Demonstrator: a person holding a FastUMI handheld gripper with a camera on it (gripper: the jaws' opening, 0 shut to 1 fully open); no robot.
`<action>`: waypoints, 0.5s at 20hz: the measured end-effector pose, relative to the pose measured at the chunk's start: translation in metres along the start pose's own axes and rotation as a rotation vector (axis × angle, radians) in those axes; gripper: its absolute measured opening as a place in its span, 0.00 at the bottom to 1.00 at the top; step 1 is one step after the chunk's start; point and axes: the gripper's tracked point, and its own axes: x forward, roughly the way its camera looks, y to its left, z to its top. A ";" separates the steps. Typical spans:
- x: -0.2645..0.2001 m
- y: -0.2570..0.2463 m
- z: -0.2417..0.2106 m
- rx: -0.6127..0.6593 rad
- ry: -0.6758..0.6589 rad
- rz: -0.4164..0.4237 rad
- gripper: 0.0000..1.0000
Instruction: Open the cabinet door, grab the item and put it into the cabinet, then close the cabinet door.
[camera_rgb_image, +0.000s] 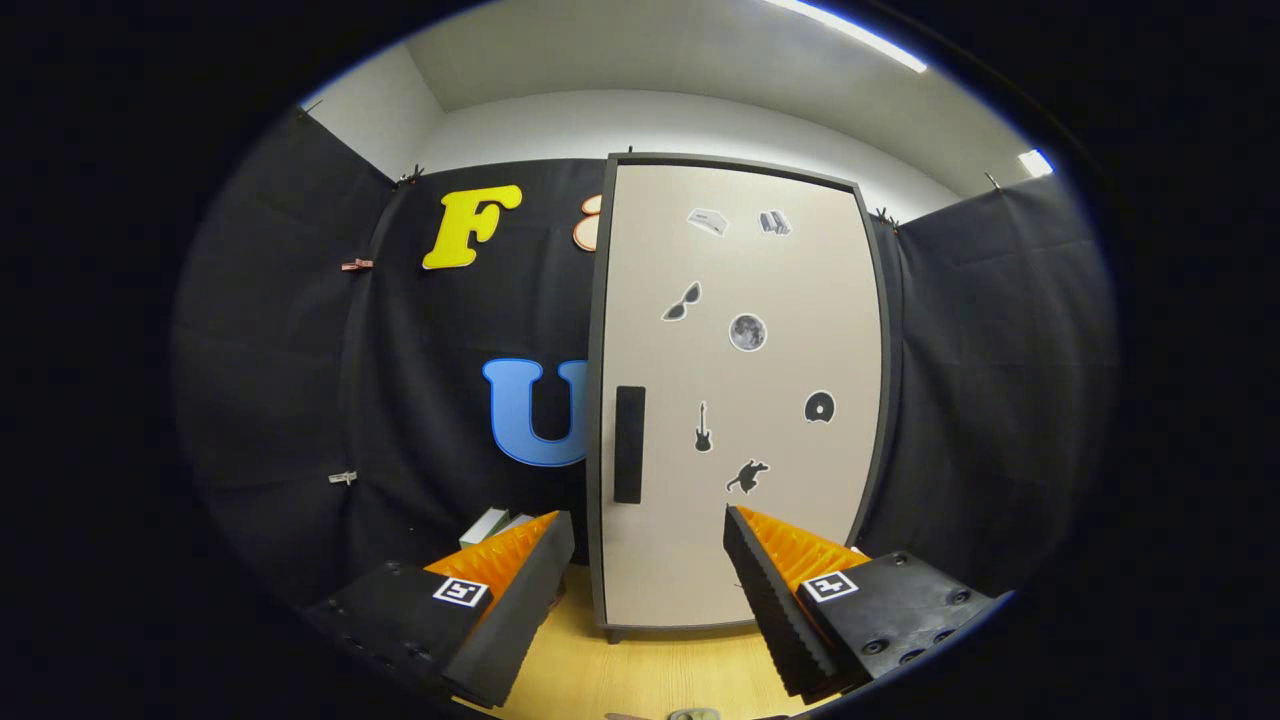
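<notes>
Claw (648, 560) is spread wide with nothing between the fingers, hanging out in front of the cabinet (735, 400) and looking pretty much straight at its door (760, 290), which is fully closed, so I'd say step one of the task hasn't begun

The thing the next move turns on is the handle (629, 444). It's a dark vertical bar near the door's left edge, about mid-height, and it sits beyond the fingers, above the gap between them and nearer the left finger than the right. Its long axis runs up and down while the fingers are spread side to side, so my guess is they can straddle it as they are, no wrist roll needed, just a push forward and up with a slight drift left. With the handle on that edge, the hinges are probably on the right, meaning the door should swing out toward the claw's right side

As for the item to stash: there's a small pale boxy thing (488, 526) on the light wooden worktop (640, 670) just left of the cabinet, peeking over the left finger against the black cloth wall (300, 350). Mostly hidden though, so can't say what it is or how it lies

Door's dotted with little stickers, irrelevant to the grab
</notes>
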 end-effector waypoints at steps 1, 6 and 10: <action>0.004 0.002 -0.001 0.006 -0.001 0.010 0.97; 0.041 0.007 -0.009 0.017 0.016 0.069 0.97; 0.079 0.008 -0.017 0.016 0.037 0.095 0.97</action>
